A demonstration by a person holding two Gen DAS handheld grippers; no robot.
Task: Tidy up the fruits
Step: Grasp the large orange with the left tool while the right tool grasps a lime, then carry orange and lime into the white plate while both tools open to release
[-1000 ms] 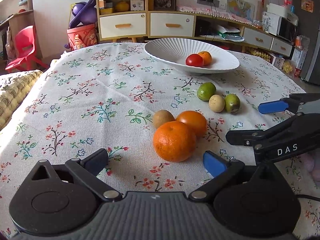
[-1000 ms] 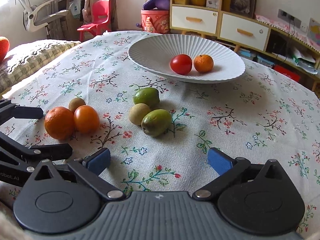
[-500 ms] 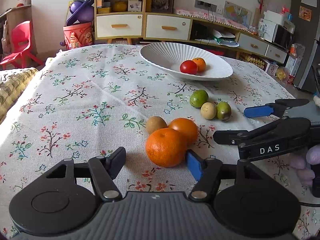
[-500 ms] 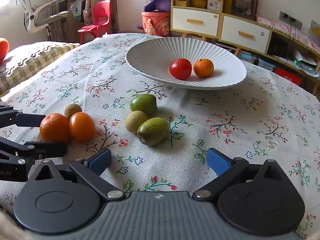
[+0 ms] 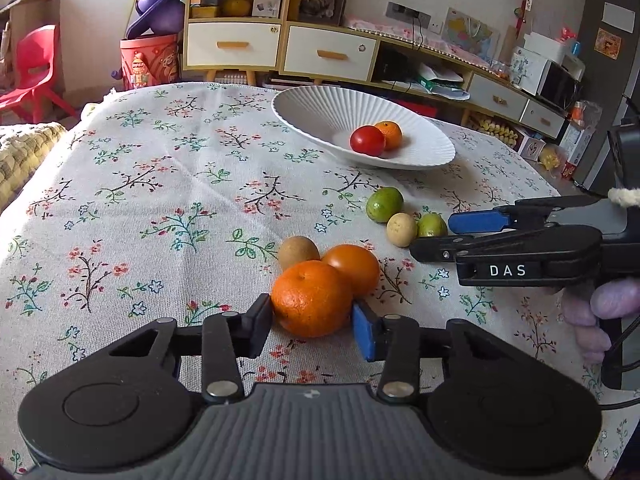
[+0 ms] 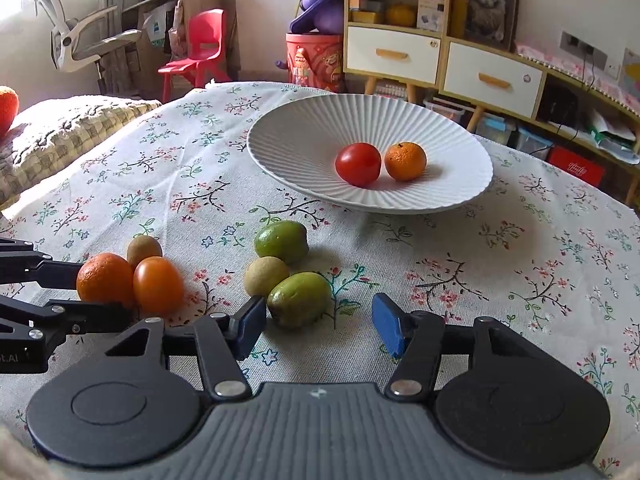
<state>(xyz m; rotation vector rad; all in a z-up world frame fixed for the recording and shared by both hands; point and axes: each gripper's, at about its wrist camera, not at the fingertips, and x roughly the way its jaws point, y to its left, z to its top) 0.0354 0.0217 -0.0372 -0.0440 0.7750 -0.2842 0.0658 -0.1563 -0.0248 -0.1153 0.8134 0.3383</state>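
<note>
At the near edge of the floral tablecloth [image 5: 168,184], the left gripper [image 5: 312,322] has its two pads pressed against the sides of a large orange [image 5: 312,298], which still sits on the cloth; the grasp looks made, the lift not yet begun. Touching that orange at its 1 o'clock is a smooth orange-red fruit [image 5: 352,266], and at 11 o'clock a small brown kiwi [image 5: 298,252].

In the right wrist view, the right gripper [image 6: 320,326] is spread wide and holds nothing; an oval green fruit [image 6: 298,298] lies just ahead between its fingers, nearer the left pad, not touched as far as I can tell. Against it at 10 o'clock is a pale yellowish round fruit [image 6: 266,274], and beyond that a second green fruit [image 6: 282,240].

Farther off, at 12 o'clock, the white ribbed bowl [image 6: 304,136] holds a red tomato [image 6: 358,164] and a small mandarin [image 6: 405,161], side by side and touching.

My judgement: two fruits are in the bowl and six remain on the cloth, so the work is roughly a quarter done. The large orange seems next to go, the green fruit likely after it.
</note>
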